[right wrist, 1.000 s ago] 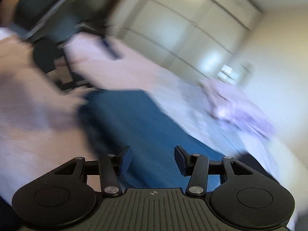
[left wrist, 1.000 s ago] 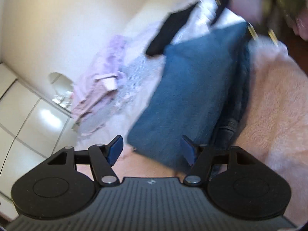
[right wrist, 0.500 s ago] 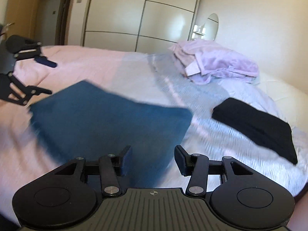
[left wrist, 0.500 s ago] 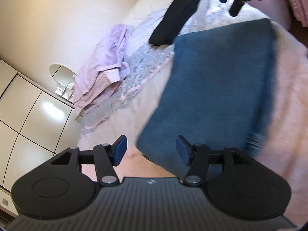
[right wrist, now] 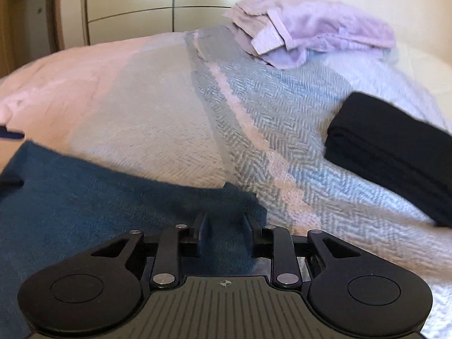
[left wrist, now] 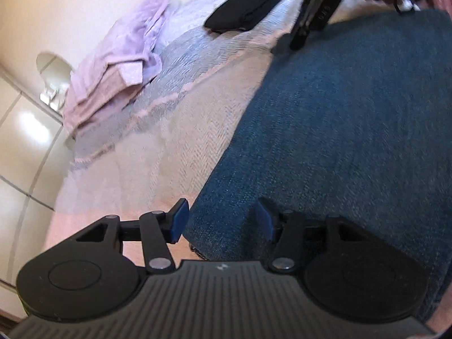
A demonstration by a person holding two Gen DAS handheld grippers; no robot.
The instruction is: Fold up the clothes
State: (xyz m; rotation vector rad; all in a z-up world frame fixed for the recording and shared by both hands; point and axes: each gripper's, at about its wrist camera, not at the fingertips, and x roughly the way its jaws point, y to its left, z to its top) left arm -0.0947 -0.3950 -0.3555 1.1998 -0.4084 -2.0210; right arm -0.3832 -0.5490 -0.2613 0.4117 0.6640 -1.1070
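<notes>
Blue folded garment (left wrist: 339, 130) lies flat on bed (right wrist: 158, 130), near edge toward me. My left hand-held gripper (left wrist: 221, 220) apart, straddling its near corner, pads not pressing. My right hand-held gripper (right wrist: 224, 233) just been closing over far corner, cloth between jaws (grip itself unclear). Black folded garment (right wrist: 395, 147) and lilac pile (right wrist: 310, 28) lie well apart.

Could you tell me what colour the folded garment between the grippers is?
Dark blue garment; the left wrist view shows it best.
</notes>
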